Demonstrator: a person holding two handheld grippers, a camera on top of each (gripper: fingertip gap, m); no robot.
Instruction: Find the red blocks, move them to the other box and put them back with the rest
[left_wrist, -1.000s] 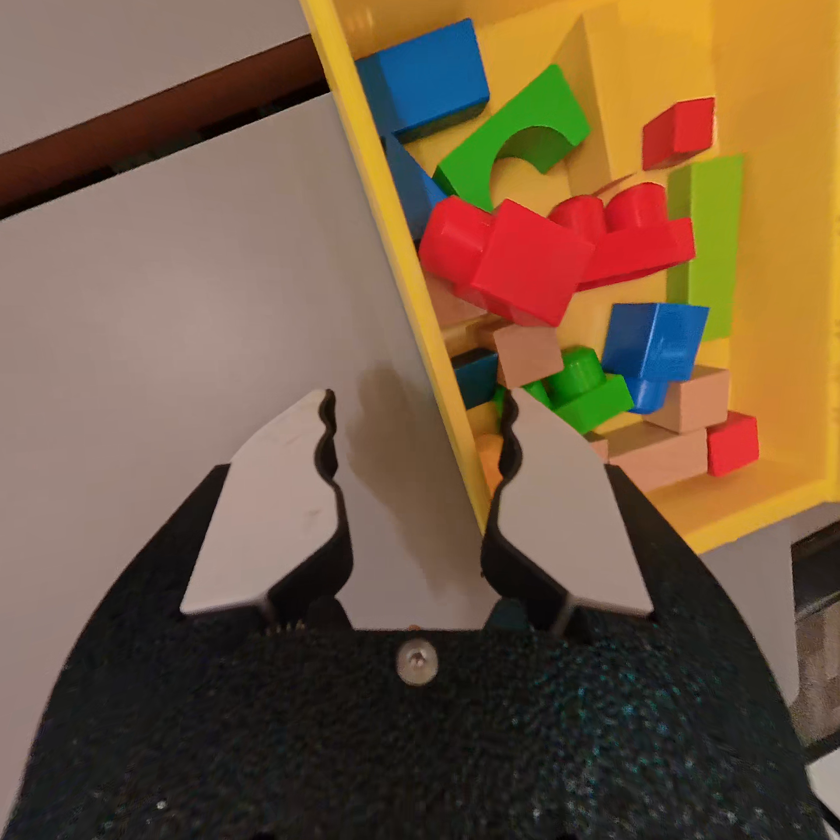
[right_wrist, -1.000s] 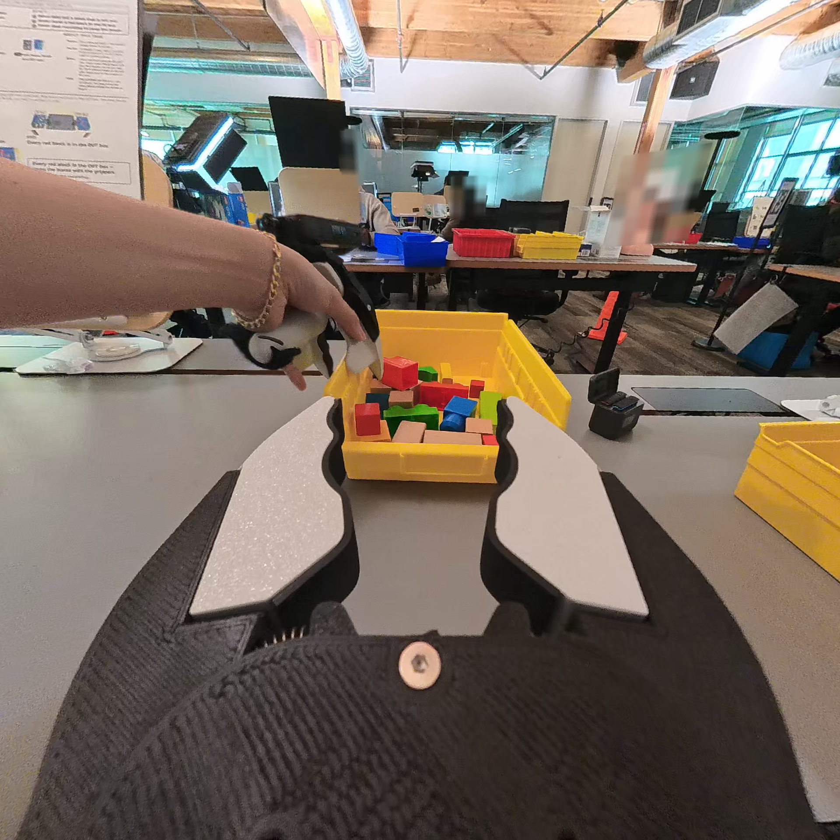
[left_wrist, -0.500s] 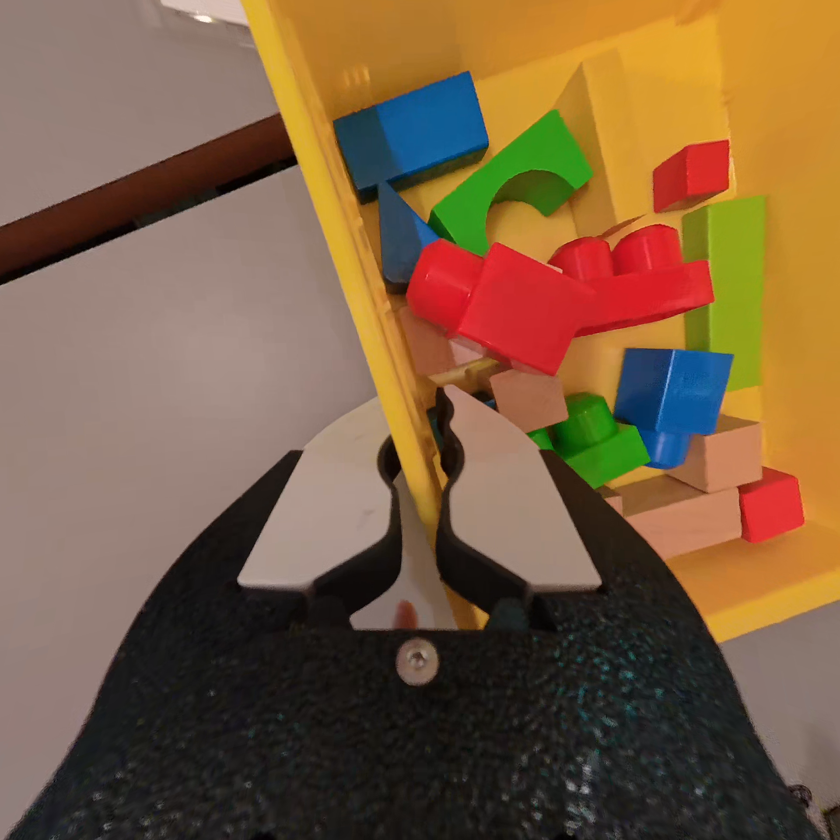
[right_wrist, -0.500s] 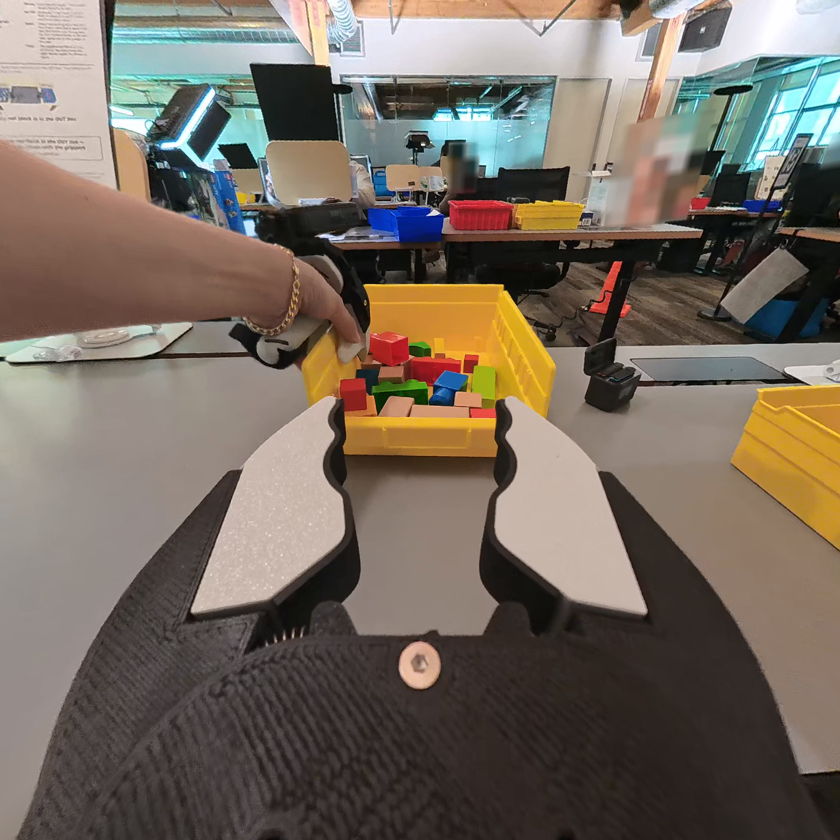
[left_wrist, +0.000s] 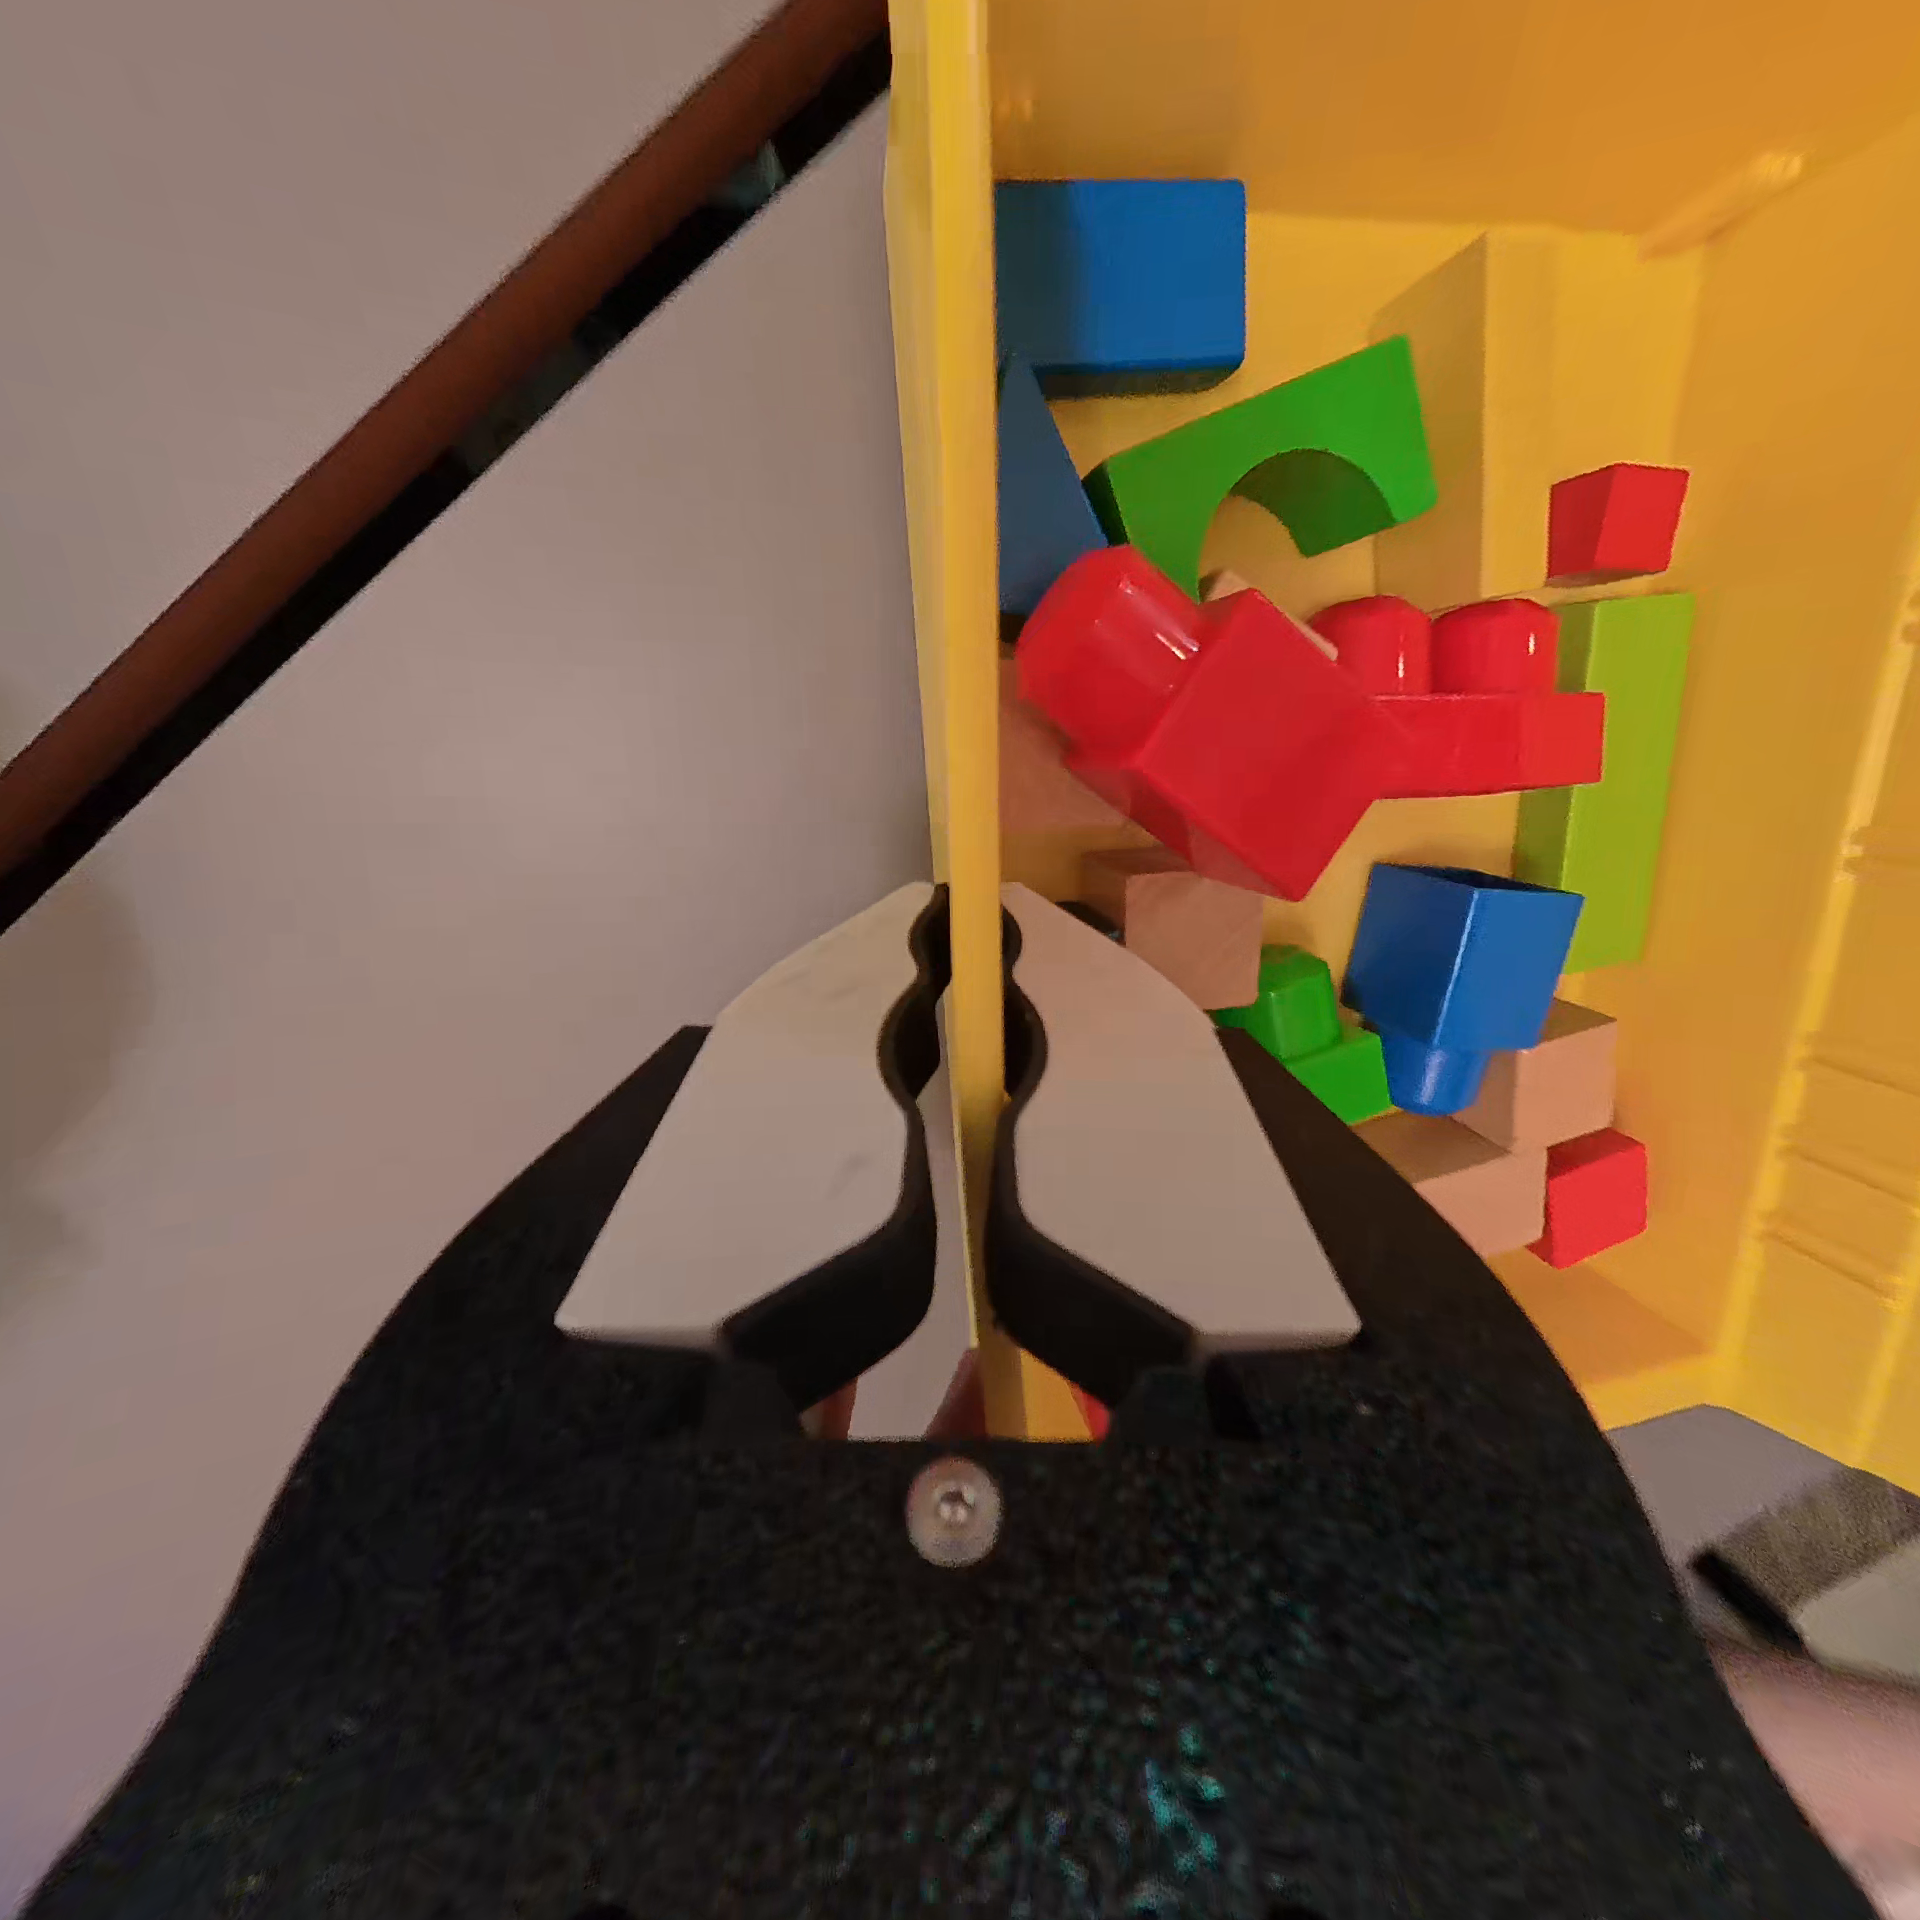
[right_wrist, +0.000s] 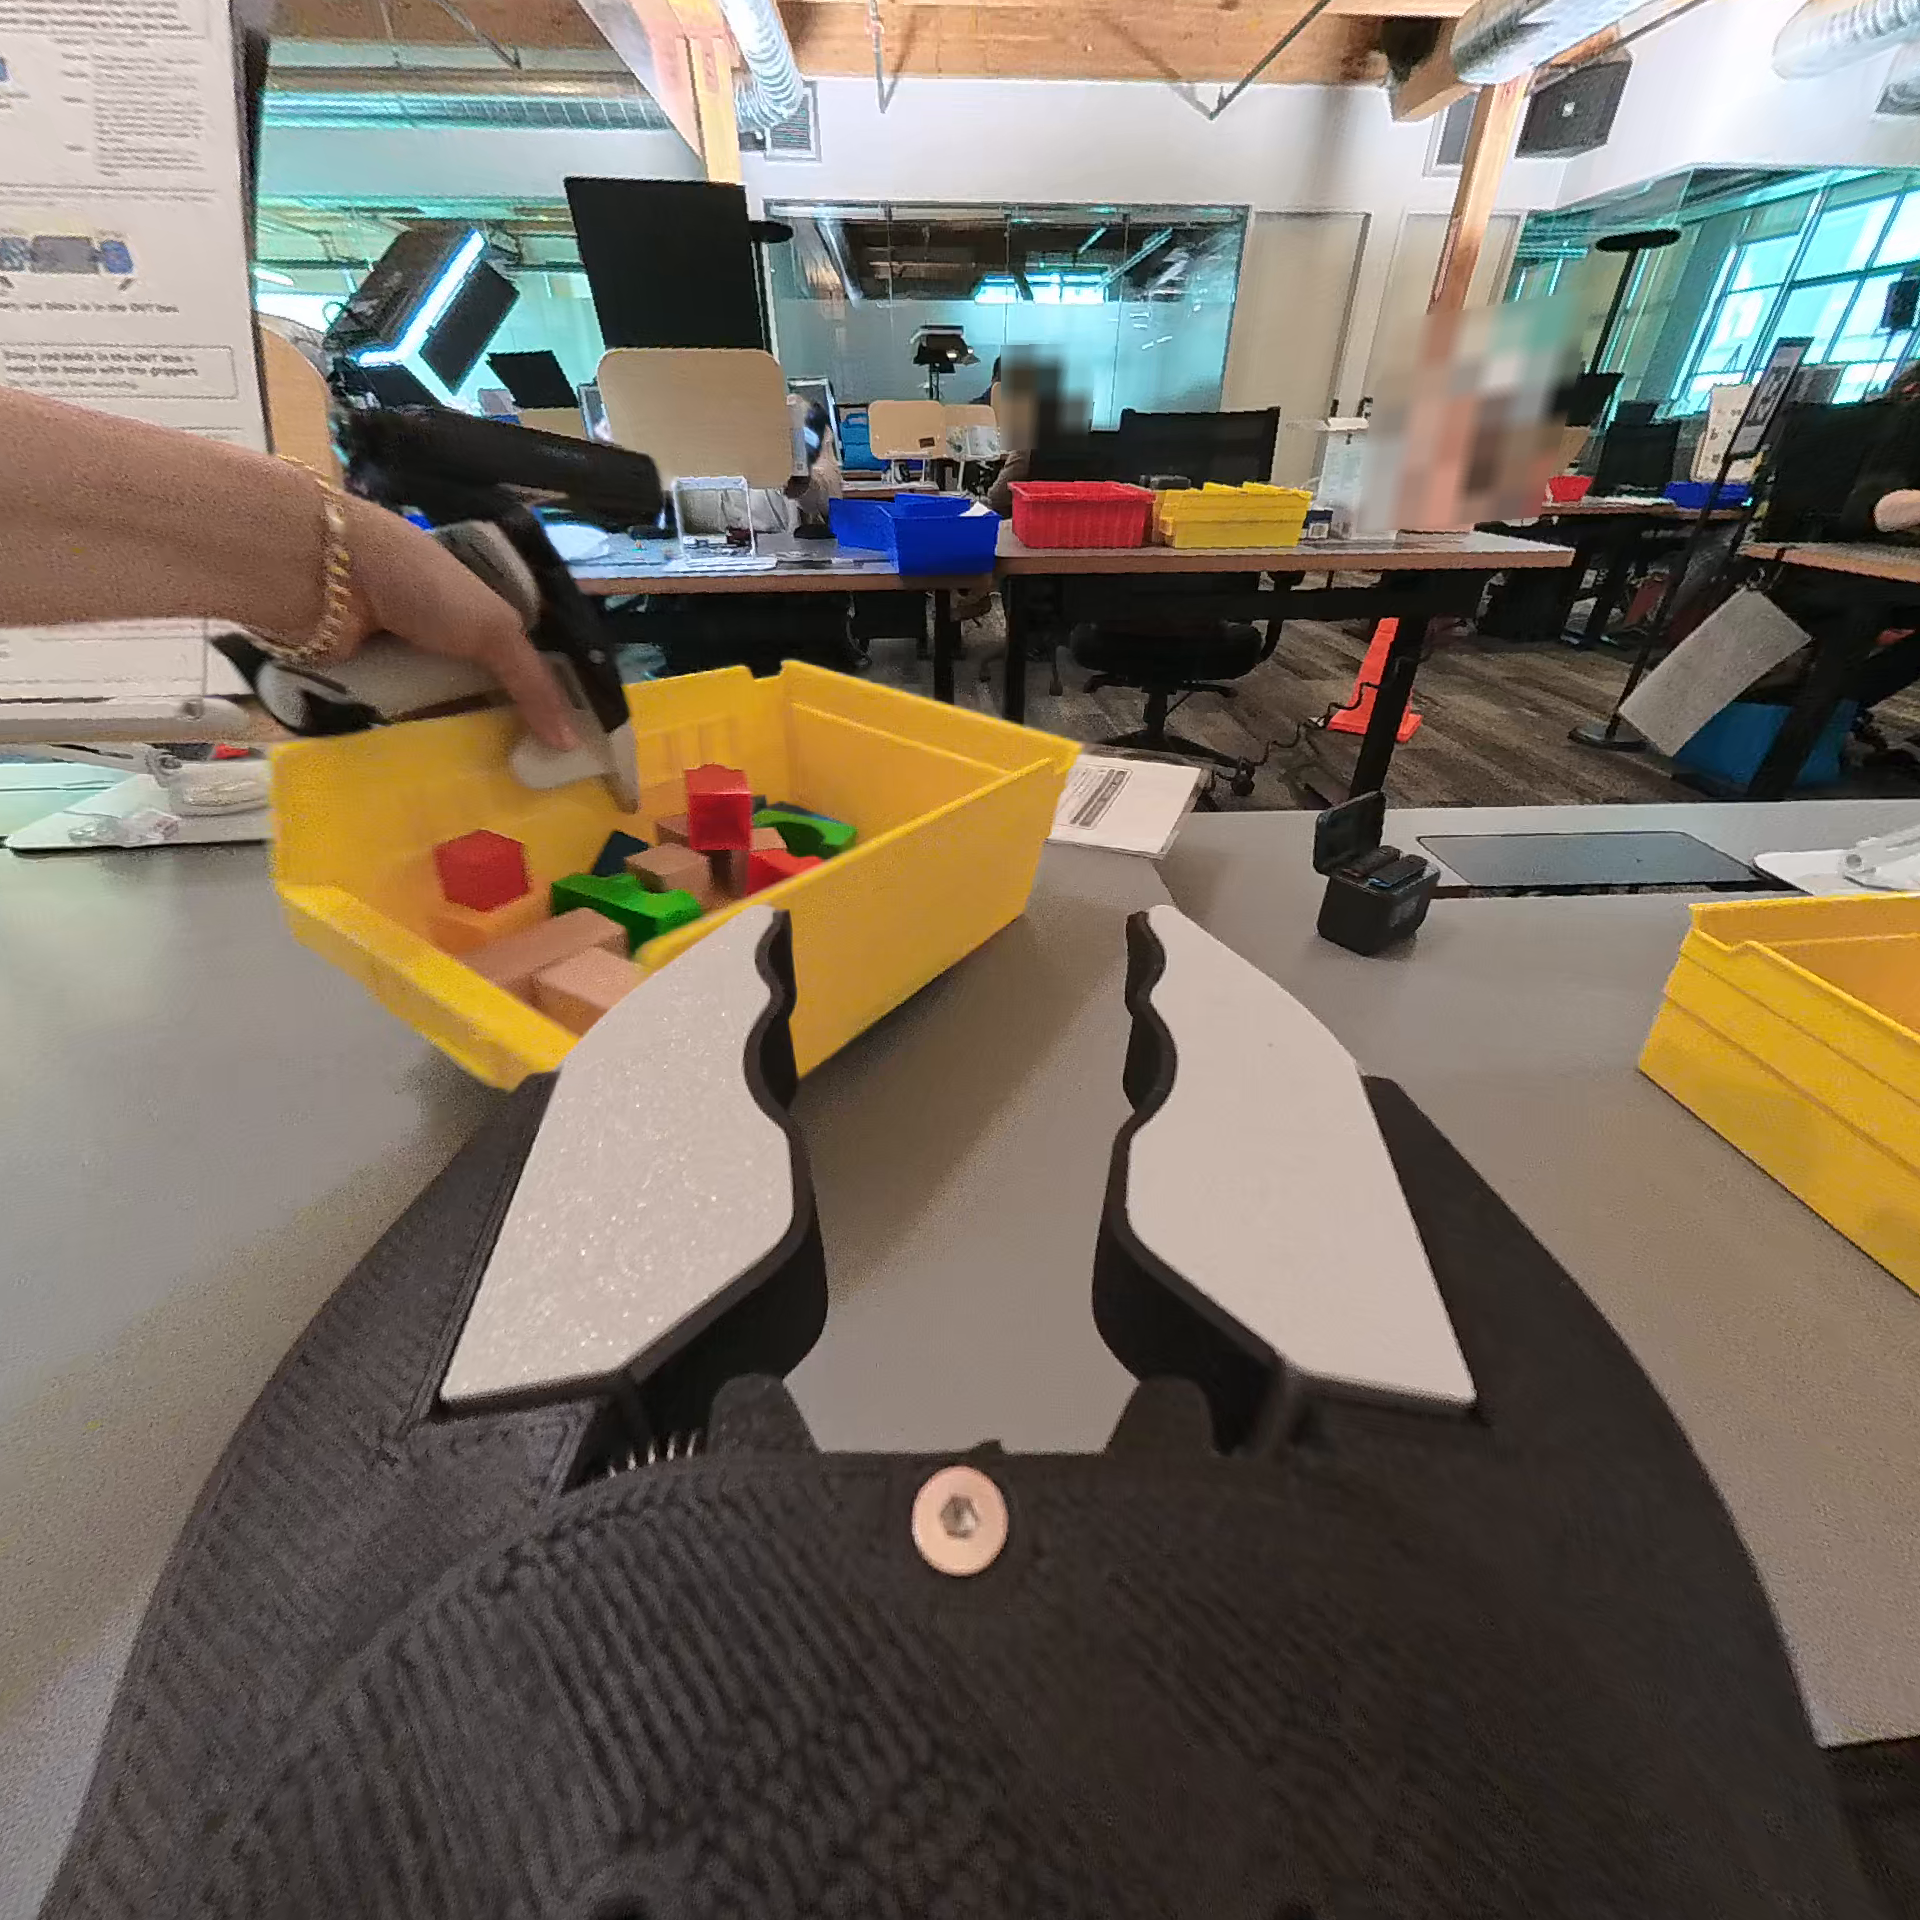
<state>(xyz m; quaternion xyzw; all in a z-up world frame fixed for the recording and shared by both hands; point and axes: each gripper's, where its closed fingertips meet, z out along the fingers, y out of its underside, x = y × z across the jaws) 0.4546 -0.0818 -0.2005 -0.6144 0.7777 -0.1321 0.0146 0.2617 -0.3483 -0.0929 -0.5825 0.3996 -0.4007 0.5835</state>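
We have the box of blocks by its side wall, and the red ones are all inside it.

The red blocks (left_wrist: 1236, 727) lie mixed in with blue, green and plain wooden ones in the yellow box (right_wrist: 935, 883): two big studded ones near the middle, small cubes by the far wall and the corner. Our left claw (left_wrist: 971, 914) is nearly closed, its two pads pressed on either side of the box's thin wall (left_wrist: 956, 520), one finger inside and one outside. The box sits askew on the grey table (right_wrist: 1455, 1039). Our right claw (right_wrist: 956, 935) hangs wide open with nothing in it, just in front of the box. A second yellow box (right_wrist: 1787, 1049) stands well off to the right.
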